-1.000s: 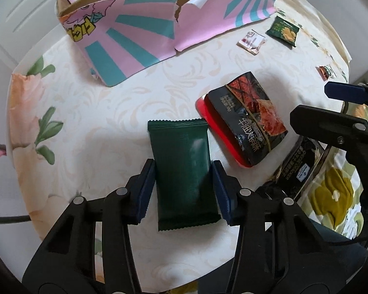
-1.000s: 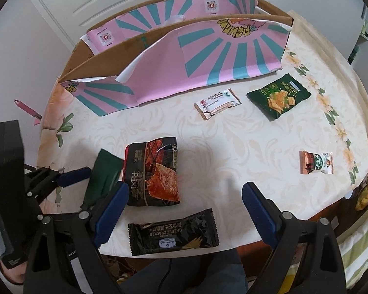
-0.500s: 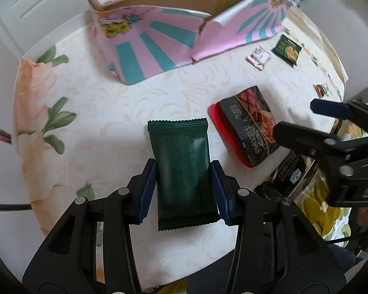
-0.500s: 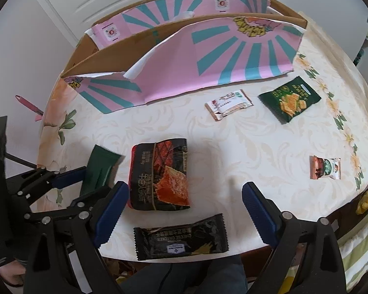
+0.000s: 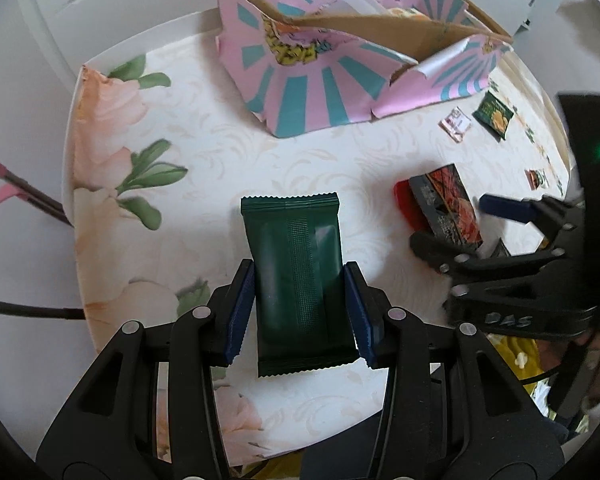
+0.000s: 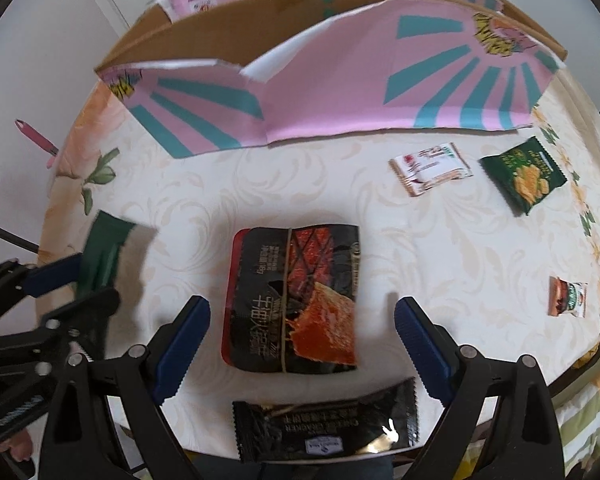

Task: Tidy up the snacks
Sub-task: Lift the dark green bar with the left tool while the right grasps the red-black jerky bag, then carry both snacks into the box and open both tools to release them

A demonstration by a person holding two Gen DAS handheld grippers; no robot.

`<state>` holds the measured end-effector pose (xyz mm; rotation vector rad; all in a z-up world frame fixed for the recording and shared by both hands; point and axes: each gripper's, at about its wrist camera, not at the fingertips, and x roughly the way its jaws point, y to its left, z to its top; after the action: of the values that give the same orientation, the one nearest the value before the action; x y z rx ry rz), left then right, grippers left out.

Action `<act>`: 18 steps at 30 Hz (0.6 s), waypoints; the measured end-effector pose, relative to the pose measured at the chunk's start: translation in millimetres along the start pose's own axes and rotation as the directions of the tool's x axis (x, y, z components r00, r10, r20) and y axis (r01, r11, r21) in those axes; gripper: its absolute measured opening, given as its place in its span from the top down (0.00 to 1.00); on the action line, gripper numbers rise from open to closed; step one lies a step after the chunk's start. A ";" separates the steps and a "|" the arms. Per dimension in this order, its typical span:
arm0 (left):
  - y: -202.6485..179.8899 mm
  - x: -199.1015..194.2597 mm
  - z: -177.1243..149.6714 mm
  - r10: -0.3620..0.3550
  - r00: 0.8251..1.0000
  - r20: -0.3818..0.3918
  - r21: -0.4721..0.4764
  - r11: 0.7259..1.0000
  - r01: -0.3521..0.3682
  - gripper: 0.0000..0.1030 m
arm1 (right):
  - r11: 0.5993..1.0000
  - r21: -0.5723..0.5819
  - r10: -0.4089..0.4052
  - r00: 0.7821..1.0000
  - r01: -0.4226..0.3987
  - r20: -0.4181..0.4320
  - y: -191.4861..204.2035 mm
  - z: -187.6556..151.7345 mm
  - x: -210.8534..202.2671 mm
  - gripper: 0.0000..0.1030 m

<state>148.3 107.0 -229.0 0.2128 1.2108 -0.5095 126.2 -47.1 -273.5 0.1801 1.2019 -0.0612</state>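
Left gripper (image 5: 300, 312): closed on dark green packet (image 5: 296, 272), held above the table (image 5: 204, 168); long axis runs along the fingers.
Pink box (image 5: 340, 64): ahead of that packet, open top, slightly right.
Right gripper (image 6: 296, 344): spread wide, empty, straddling red-black pouch (image 6: 296, 300); pouch's long axis toward box.
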 end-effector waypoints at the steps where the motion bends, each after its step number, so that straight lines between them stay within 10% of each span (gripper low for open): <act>1: 1.3 -1.8 0.4 -0.001 1.000 0.004 -0.002 1.000 0.001 0.61 | 1.000 -0.005 -0.008 1.000 0.008 -0.004 2.4 -0.2 3.5 0.11; 18: 4.3 -17.1 7.4 -0.024 0.999 0.041 -0.012 1.000 0.025 0.61 | 0.999 -0.045 -0.019 0.997 0.022 0.070 -0.1 -5.3 -3.0 0.44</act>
<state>152.1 112.1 -211.0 0.1764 1.1775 -0.5250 120.2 -46.4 -272.6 0.1248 1.1350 -0.0579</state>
